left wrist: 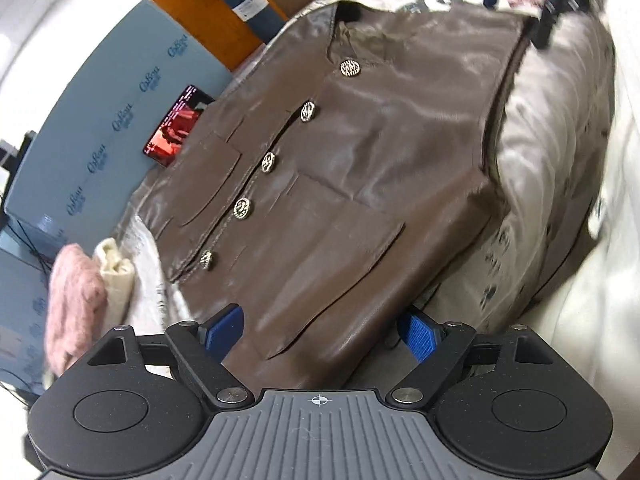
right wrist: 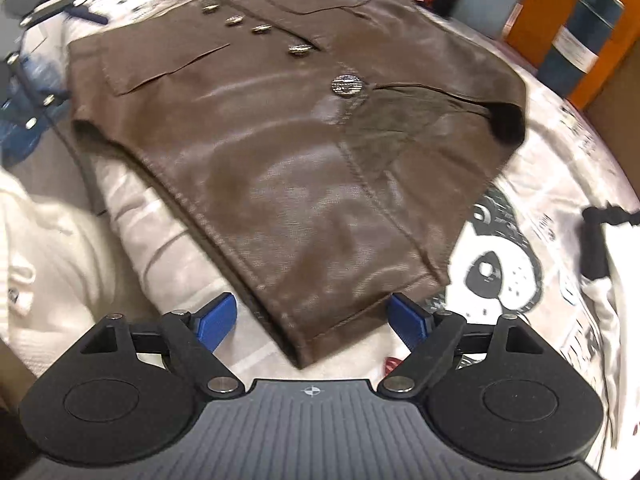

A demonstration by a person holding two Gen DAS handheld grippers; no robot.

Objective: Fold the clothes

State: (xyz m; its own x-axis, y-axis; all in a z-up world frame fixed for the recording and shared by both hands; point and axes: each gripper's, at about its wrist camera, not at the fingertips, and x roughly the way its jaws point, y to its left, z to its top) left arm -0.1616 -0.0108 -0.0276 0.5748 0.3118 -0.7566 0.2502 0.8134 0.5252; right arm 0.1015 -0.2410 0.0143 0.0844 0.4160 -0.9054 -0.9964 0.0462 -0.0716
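A brown leather-look jacket (left wrist: 360,168) with a row of round metal buttons (left wrist: 242,209) lies flat, front up, sleeves folded under, on a printed sheet (left wrist: 552,184). My left gripper (left wrist: 322,330) is open at the jacket's bottom hem, its blue pads (left wrist: 224,330) on either side of the hem edge. In the right wrist view the same jacket (right wrist: 304,160) lies with its collar (right wrist: 504,120) to the right. My right gripper (right wrist: 314,322) is open just above the jacket's near corner, pads (right wrist: 410,320) spread and empty. The other gripper shows far off in each view.
A pink fluffy garment (left wrist: 72,304) and a cream one (left wrist: 116,276) lie left of the jacket. A phone with a red screen (left wrist: 178,126) lies beyond it. An orange box (right wrist: 568,32) stands at the far right. A white knit garment (right wrist: 52,264) lies at left, a black-and-white one (right wrist: 608,248) at right.
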